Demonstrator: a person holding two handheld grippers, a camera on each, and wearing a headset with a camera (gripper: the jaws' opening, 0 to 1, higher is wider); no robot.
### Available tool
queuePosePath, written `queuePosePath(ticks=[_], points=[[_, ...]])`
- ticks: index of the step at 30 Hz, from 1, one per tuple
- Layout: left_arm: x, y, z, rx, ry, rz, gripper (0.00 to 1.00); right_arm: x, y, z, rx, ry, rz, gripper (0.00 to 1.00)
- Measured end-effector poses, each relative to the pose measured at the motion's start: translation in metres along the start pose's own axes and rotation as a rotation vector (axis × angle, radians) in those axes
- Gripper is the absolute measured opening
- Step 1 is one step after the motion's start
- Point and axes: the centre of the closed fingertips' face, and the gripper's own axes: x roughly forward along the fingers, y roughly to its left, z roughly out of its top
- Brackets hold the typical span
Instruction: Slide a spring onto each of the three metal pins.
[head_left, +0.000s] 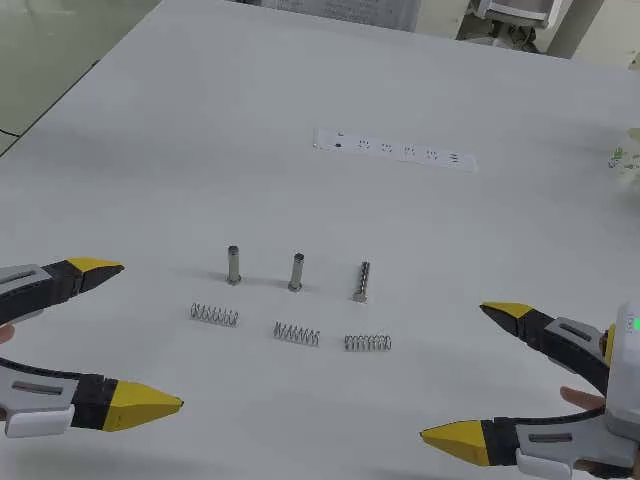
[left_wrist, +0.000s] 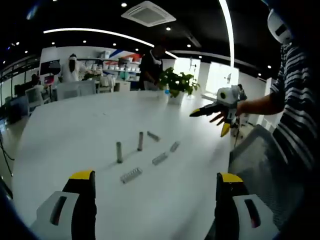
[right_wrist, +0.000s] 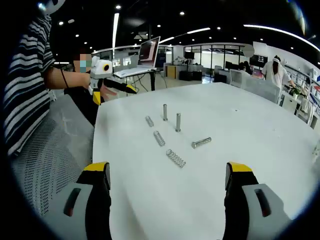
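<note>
A white worktop (head_left: 180, 130) carries a row of three metal pins just below the middle of the head view. The left pin (head_left: 233, 265) and the middle pin (head_left: 296, 271) stand upright, while the right pin (head_left: 361, 282) lies on its side, as the right gripper view shows plainly. Below them lie three coil springs, each near its own pin but apart from it: the left spring (head_left: 214, 314), the middle spring (head_left: 297, 334) and the right spring (head_left: 367, 343). All three lie flat on the worktop, off the pins. The left gripper (head_left: 140, 335) sits at the lower left of the frame, its yellow-tipped jaws spread wide with nothing between them. The right gripper (head_left: 460, 372) sits at the lower right, its jaws likewise wide apart and holding nothing. Both are well apart from the pins and springs. A white socket strip (head_left: 395, 150) is set in the worktop at the upper middle of the frame.
</note>
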Motion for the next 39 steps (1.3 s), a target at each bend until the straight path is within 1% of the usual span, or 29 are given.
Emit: queuePosePath(ticks=[7,14,21,27,29,35,39], points=[[0.001,0.001,-0.001,-0.006,-0.002,0.002,0.98,-0.002,0.001,-0.004,-0.004,0.005,0.003,0.99],[0.003,0.002,0.002,-0.003,-0.007,0.003,0.98,-0.004,0.005,-0.01,-0.001,0.013,0.01,0.99],[0.005,0.005,0.002,0.008,-0.009,0.014,0.98,-0.005,0.004,-0.011,0.004,0.016,0.003,0.99],[0.004,0.005,0.004,0.003,-0.011,0.012,0.98,-0.005,0.005,-0.011,0.01,0.018,0.003,0.99],[0.004,0.007,0.004,0.001,-0.013,0.018,0.98,-0.004,0.005,-0.011,0.01,0.015,0.002,0.99],[0.004,0.005,0.002,-0.001,-0.005,0.016,0.98,-0.005,0.005,-0.012,0.018,0.018,0.002,0.98],[0.002,0.006,0.002,-0.005,-0.011,0.022,0.98,-0.005,0.004,-0.012,0.02,0.017,0.0,0.98]])
